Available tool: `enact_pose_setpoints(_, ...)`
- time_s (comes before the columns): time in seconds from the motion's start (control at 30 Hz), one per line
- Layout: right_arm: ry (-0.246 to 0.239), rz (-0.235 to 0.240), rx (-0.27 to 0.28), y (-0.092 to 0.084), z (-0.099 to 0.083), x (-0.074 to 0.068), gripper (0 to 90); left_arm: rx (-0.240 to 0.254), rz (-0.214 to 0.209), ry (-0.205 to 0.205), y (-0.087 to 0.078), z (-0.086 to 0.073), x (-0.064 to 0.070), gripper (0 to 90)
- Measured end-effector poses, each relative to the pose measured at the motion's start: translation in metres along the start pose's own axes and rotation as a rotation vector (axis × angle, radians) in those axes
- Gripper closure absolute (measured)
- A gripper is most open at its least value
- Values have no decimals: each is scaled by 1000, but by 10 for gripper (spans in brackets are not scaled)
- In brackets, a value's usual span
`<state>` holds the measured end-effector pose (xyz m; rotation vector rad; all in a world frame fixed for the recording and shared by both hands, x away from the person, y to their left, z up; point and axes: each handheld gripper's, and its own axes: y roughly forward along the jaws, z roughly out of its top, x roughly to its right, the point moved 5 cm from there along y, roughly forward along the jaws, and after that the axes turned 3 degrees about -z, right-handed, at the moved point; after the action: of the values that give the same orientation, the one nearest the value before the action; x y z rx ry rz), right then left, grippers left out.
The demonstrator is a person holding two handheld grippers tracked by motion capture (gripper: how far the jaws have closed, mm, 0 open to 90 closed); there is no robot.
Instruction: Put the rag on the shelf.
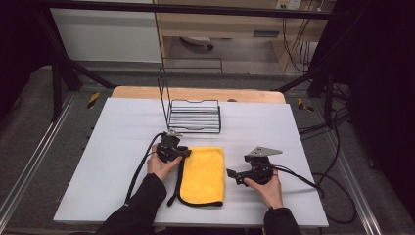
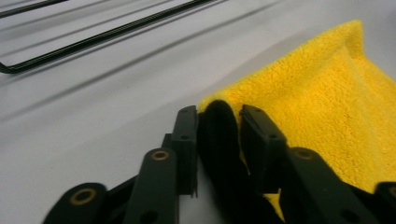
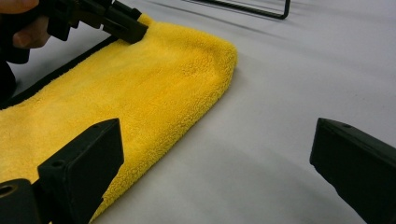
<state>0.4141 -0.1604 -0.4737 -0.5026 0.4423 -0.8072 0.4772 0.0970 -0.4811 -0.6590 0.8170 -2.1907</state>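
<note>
1. Yellow microfibre cloth (image 1: pixel 203 175) folded flat on the white table (image 1: pixel 112 161), near the middle of the near half, black-trimmed edge along its left side.
2. Left gripper (image 1: pixel 185 153) brought in at the far left corner of that cloth, tips aimed rightward across it; seen close in the left gripper view as two black pads (image 2: pixel 186 135) bracketing a raised fold of the black trim (image 2: pixel 217 140).
3. Jaws narrowed onto that fold, pinching the corner, apparently pressed against it on both sides; likely chosen because a corner gives a handle for lifting or unfolding without bunching the whole cloth.
4. Right gripper (image 1: pixel 230 174) parked just off the right edge of the cloth, tips pointing left toward it, apart from the fabric.
5. Jaws there spread wide, nothing between them but bare table, as the right gripper view shows (image 3: pixel 215 163); probably held ready to take the near or right corner once the left has lifted its side.
6. Black wire rack (image 1: pixel 193 116) standing farther back, beyond the cloth and apart from it; possibly the place meant for the cloth, though not certain.
</note>
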Motion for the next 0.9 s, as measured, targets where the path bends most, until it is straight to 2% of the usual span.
enact_pose_setpoints(0.17,8,-3,10,0,3,1,25,12,17,12,0,-1,3,747)
enact_pose_setpoints(0.33,13,-11,18,4,9,1,7,14,19,26,1,-1,3,754)
enact_pose_setpoints(0.47,35,-32,14,12,16,1,12,14,22,31,1,-1,3,753)
enact_pose_setpoints(0.53,20,-49,8,16,20,2,15,13,23,30,2,-2,3,752)
enact_pose_setpoints(0.57,12,-49,8,20,22,1,27,16,24,30,2,-2,3,752)
enact_pose_setpoints(0.7,36,-52,28,32,30,3,84,20,36,43,2,-2,4,751)
enact_pose_setpoints(0.9,63,-80,0,56,39,4,206,25,22,45,2,-3,3,750)
